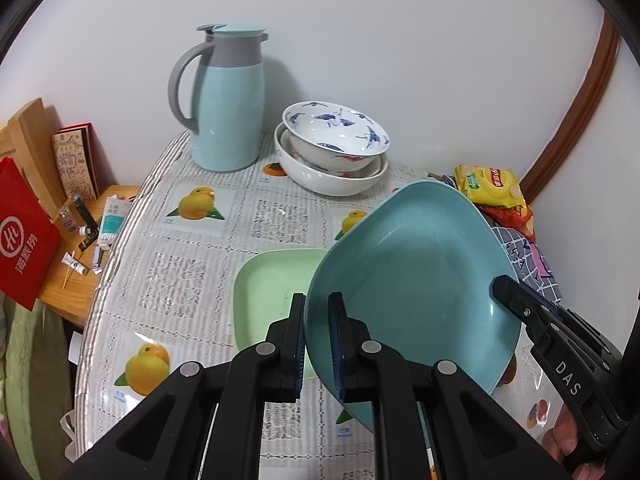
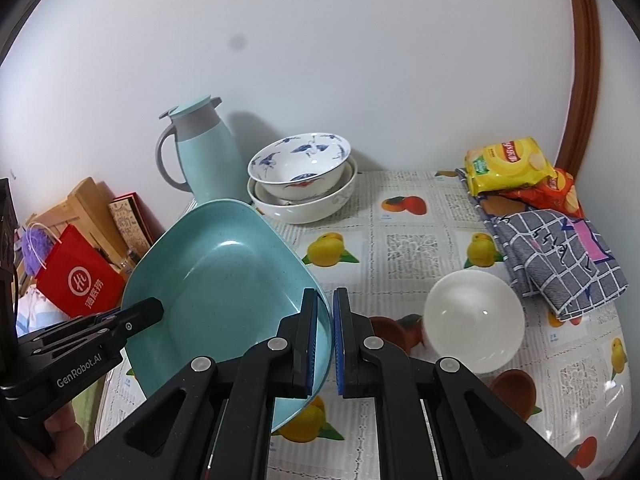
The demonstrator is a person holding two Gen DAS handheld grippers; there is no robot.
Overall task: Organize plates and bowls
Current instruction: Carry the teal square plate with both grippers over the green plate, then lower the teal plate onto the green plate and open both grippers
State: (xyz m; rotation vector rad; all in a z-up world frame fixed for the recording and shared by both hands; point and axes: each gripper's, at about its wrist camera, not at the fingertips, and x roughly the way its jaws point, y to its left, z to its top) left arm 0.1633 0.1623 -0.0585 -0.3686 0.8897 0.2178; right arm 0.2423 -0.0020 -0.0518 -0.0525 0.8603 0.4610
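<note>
Left gripper (image 1: pixel 318 344): its jaws are pinching the near-left rim of the teal plate (image 1: pixel 412 276), one pad on each face.
Right gripper (image 2: pixel 325 340): its jaws are closing on the same plate's right rim, the edge sitting between the blue pads.
Teal plate: it is hanging tilted above the table, carried by both grippers at once, its hollow facing the cameras.
Green plate (image 1: pixel 272 300): it is lying flat on the table (image 1: pixel 168 256), directly under and left of the teal one.
Stacked bowls: two are nesting at the far edge, a blue-patterned bowl (image 1: pixel 338 136) sitting inside a wider white bowl (image 1: pixel 332 178).
White bowl on the right (image 2: pixel 474 320): one is standing alone on the near right, just beside the right gripper.
Standing nearby: a pale blue jug (image 1: pixel 228 100) is standing just left of the nested bowls, against the wall.
Far right clutter: a yellow snack bag (image 2: pixel 508 164) is lying on a red packet (image 2: pixel 560 192), with a checked cloth (image 2: pixel 560 264) folded nearer.
Open room: the table's middle strip, between the nested bowls and the green plate, is lying bare.
Left edge: the table is ending there, with a red bag (image 1: pixel 22 236) and small tubes (image 1: pixel 92 236) sitting on a lower wooden shelf.
Count: two plates, three bowls, one jug.
</note>
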